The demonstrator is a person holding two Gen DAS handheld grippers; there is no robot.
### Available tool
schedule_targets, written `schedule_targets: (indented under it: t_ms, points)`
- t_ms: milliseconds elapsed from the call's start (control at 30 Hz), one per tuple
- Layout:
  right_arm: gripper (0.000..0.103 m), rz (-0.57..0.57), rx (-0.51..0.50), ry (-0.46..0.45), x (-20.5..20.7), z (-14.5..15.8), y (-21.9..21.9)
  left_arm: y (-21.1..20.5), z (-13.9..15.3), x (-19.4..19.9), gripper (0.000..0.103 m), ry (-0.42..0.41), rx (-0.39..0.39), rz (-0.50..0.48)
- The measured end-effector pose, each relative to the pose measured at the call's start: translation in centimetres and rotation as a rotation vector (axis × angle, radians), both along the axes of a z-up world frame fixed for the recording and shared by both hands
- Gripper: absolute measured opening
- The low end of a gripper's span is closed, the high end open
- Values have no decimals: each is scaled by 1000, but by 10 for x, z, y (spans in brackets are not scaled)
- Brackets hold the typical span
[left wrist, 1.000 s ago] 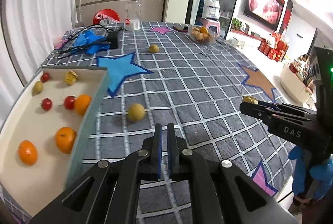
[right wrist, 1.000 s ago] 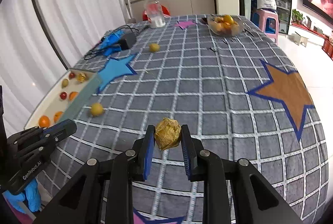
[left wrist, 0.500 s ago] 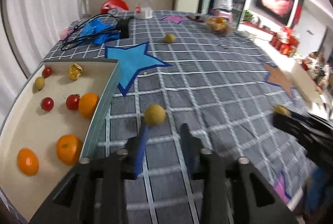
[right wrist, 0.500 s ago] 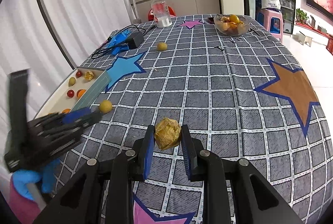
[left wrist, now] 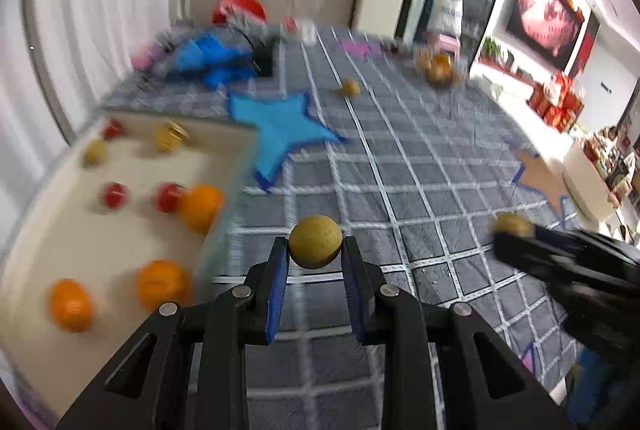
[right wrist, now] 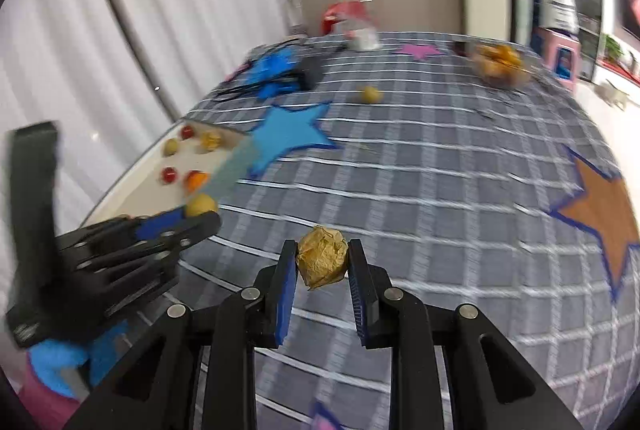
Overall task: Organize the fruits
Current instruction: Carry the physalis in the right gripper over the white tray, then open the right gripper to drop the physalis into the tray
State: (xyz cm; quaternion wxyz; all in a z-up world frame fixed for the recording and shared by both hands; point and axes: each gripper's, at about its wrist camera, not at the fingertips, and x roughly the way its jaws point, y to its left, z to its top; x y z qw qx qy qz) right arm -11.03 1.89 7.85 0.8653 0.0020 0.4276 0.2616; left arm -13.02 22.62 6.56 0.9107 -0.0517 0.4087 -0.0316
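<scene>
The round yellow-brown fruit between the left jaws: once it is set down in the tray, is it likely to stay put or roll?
The round fruit looks near-spherical and smooth, so it would probably roll if released with any sideways motion. The tray has a raised wall, which should likely stop it. It seems firm, so a gentle squeeze probably holds it.

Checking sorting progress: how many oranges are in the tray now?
3. One orange by the tray's right wall beside a tomato; two nearer: and. None seem hidden.
</scene>
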Motion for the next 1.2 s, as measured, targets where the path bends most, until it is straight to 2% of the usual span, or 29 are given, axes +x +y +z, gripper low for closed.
schedule_targets:
  t_ms: [100, 167, 267, 367, 433, 467, 567, 600, 633, 700, 767, 800, 867, 900, 933, 967, 1200]
  points:
    - [26, 94, 22, 31, 6, 4, 44, 28, 20, -18, 29, -47, 34, 66]
    - [26, 157, 30, 53, 8, 4, 78, 52, 24, -25, 29, -40, 56, 125]
    - [26, 223, 5, 61, 7, 1, 119, 81, 17, -30, 29, -12, 93, 210]
    - [26, 272, -33, 74, 9, -6, 153, 103, 6, -33, 30, 20, 95, 267]
    - [26, 290, -58, 85, 11, -12, 168, 112, 0, -34, 41, 35, 101, 285]
    - [27, 294, -74, 86, 11, -14, 175, 116, -2, -36, 56, 37, 110, 298]
    - [27, 291, -118, 69, 13, -15, 183, 125, -3, -42, 76, 11, 165, 350]
    - [31, 292, -121, 74, 13, -15, 184, 127, -2, -44, 81, 6, 168, 362]
    - [35, 289, -123, 77, 14, -14, 184, 130, -3, -45, 81, 2, 159, 364]
    - [61, 252, -159, 51, 18, -13, 185, 136, -3, -46, 82, 13, 138, 373]
    - [69, 231, -166, 39, 22, -12, 182, 142, -4, -47, 87, 9, 127, 384]
    - [69, 233, -152, 52, 24, -12, 180, 144, -4, -48, 94, 8, 126, 390]
    - [70, 235, -126, 89, 28, -13, 177, 145, -6, -47, 95, 18, 131, 394]
    - [88, 233, -127, 95, 28, -13, 177, 145, -7, -47, 95, 27, 135, 391]
    - [100, 229, -133, 92, 28, -13, 177, 143, -9, -45, 95, 42, 142, 389]
    - [103, 227, -137, 83, 28, -12, 177, 142, -11, -45, 95, 52, 151, 387]
    - [103, 243, -189, 36, 17, -7, 184, 134, -16, -45, 95, 59, 185, 381]
